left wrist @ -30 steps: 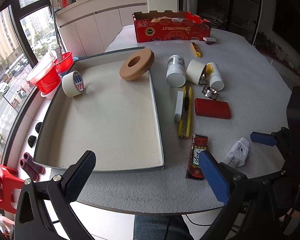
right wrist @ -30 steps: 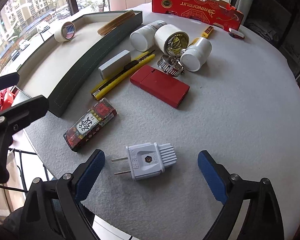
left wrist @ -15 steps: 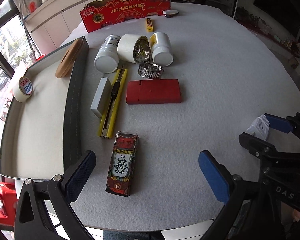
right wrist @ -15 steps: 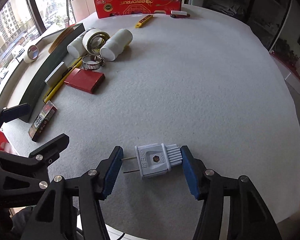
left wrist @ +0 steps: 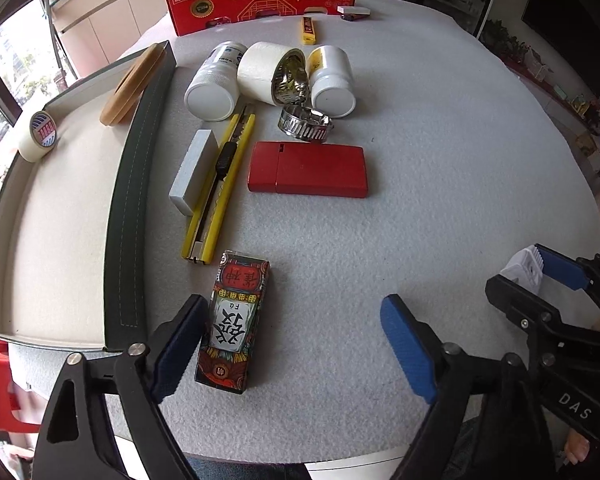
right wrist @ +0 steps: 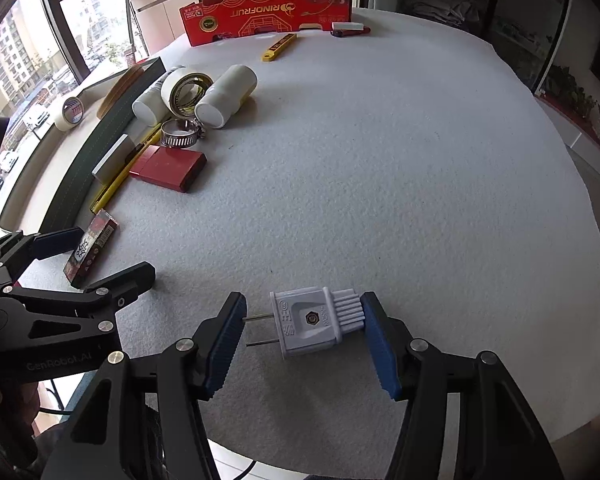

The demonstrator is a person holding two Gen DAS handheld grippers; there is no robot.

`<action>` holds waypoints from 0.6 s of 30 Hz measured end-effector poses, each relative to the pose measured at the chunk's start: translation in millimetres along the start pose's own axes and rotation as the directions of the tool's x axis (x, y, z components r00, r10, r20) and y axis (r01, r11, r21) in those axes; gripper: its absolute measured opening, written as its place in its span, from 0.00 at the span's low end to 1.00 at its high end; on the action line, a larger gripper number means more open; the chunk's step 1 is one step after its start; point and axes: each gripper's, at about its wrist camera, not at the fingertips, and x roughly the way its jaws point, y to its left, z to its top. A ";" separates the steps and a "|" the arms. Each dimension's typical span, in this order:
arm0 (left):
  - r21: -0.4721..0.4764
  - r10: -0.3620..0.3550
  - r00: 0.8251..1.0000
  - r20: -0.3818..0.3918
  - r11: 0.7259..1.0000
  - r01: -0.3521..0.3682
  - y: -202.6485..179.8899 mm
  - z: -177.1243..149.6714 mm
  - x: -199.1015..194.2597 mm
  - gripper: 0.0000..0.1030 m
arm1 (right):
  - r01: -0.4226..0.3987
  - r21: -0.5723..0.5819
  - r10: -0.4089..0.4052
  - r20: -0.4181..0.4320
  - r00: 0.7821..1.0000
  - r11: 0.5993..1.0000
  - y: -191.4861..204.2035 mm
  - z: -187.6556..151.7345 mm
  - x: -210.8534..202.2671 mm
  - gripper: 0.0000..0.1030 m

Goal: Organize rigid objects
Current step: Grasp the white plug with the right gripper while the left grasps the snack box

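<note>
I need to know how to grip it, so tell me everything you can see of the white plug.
The white plug is a two-pin power plug, seemingly plastic, with two thin metal prongs, a hexagonal screw recess on top and a ribbed cable end. It lies flat on the grey felt table, between the right gripper fingers: prongs meet one blue pad, the ribbed end touches the other.

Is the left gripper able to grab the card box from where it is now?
Probably yes. The card box lies flat between the left gripper's open fingers, beside the left one, nothing on top. Its jaws have just been closing. The tray wall stands close, but apart.
</note>
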 end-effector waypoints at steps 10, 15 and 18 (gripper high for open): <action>-0.006 -0.056 0.998 0.033 0.998 0.056 -11.3 -9.9 -29.5 0.25 | -0.010 0.067 0.009 0.025 1.000 0.998 -15.3 0.0 -18.2 0.58; 0.004 -0.063 0.994 0.088 0.998 0.063 -13.9 -2.3 -50.9 0.25 | -0.021 0.086 0.017 0.044 0.999 0.996 -15.3 7.0 -27.0 0.58; 0.007 -0.048 0.990 0.134 0.999 0.047 -12.9 1.0 -65.3 0.25 | -0.025 0.088 0.021 0.052 0.998 0.996 -13.4 13.2 -30.9 0.58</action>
